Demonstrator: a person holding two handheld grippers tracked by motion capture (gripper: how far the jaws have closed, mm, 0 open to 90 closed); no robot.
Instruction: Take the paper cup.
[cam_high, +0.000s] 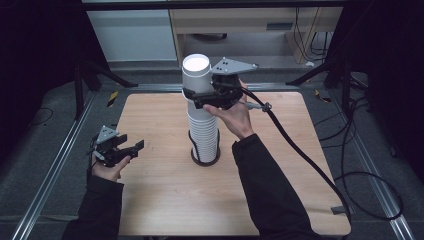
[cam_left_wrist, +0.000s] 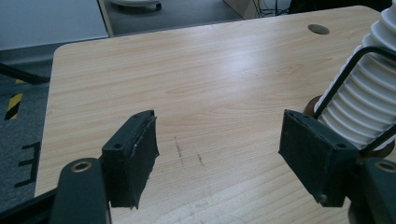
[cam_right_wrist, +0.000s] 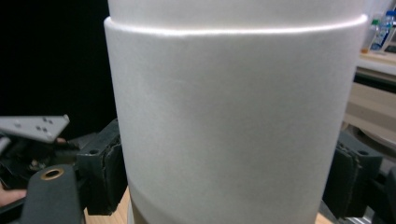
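Observation:
A tall stack of white paper cups (cam_high: 203, 132) stands in a black wire holder (cam_high: 205, 159) at the middle of the wooden table (cam_high: 160, 200). My right gripper (cam_high: 198, 95) is shut on the top cup (cam_high: 196, 74), which sits raised above the stack. In the right gripper view the cup's wall (cam_right_wrist: 229, 116) lies between both pads (cam_right_wrist: 106, 172). My left gripper (cam_high: 131, 149) hovers near the table's left edge, apart from the stack, jaws open with nothing between them. In the left gripper view (cam_left_wrist: 219, 154) the ribbed stack (cam_left_wrist: 369, 102) and a wire (cam_left_wrist: 340, 79) of its holder stand at the right.
A thick black cable (cam_high: 300, 150) trails from the right gripper across the table's right side to the floor. A round hole (cam_left_wrist: 318, 29) sits in the tabletop's far corner. Metal rails (cam_high: 55, 160) and dark stands ring the table.

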